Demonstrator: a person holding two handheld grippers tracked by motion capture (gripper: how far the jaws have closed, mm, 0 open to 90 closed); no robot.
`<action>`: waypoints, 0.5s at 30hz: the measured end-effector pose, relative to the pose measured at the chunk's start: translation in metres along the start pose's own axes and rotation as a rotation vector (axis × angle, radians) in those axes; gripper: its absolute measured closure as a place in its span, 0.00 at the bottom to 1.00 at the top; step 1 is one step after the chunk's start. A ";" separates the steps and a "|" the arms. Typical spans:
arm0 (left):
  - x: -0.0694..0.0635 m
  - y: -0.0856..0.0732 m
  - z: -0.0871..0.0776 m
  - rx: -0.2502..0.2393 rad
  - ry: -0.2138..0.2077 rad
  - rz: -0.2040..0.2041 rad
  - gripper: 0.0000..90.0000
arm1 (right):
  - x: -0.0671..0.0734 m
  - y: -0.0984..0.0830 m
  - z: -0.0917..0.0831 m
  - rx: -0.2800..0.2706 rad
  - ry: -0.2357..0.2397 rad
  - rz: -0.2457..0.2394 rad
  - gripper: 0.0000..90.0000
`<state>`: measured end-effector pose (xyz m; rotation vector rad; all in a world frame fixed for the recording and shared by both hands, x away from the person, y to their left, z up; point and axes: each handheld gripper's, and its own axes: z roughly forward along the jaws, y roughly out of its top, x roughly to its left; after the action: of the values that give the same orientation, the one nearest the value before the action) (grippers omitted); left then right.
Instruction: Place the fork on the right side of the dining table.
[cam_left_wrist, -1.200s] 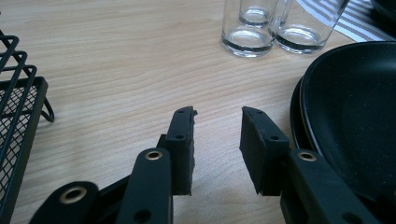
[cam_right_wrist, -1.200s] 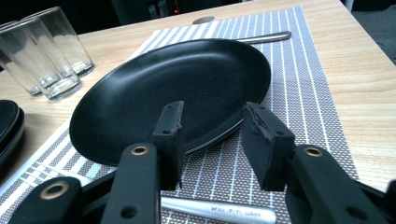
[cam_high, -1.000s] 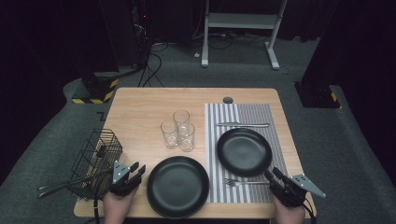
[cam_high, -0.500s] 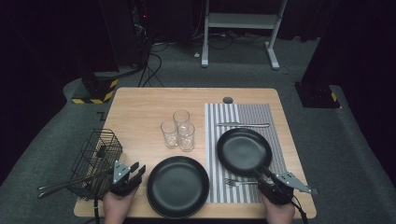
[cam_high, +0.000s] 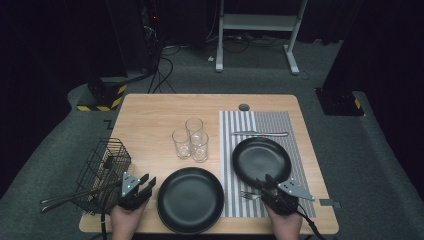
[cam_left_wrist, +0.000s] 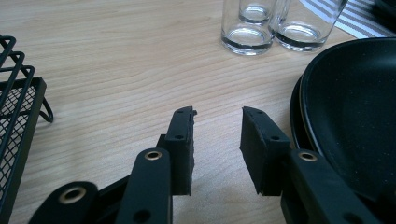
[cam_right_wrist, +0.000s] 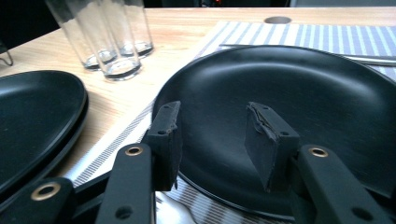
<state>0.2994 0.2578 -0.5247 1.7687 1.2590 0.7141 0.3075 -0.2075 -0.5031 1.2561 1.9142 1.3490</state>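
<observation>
right gripper (cam_high: 265, 183) nearer black plate (cam_high: 261, 159)

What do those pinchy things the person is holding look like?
Each hand holds a black gripper: the left gripper and the right gripper. Both have two flat, blocky black jaws on arms with brass-ringed holes. A grey three-cornered plate sits on top of each. A dark cable trails from each. No sleeves show at the wrists.
</observation>
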 end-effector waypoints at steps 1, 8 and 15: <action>0.000 0.000 0.000 0.001 0.000 0.000 0.72 | 0.002 0.001 0.002 0.003 0.004 -0.009 0.62; 0.000 0.000 0.000 0.001 0.003 -0.003 0.72 | 0.014 0.008 0.011 0.000 0.023 -0.031 0.62; 0.000 0.000 0.000 0.001 0.001 -0.003 0.72 | 0.027 0.018 0.023 -0.007 0.051 -0.055 0.62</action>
<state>0.2997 0.2577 -0.5247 1.7671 1.2622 0.7130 0.3199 -0.1711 -0.4924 1.1674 1.9624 1.3703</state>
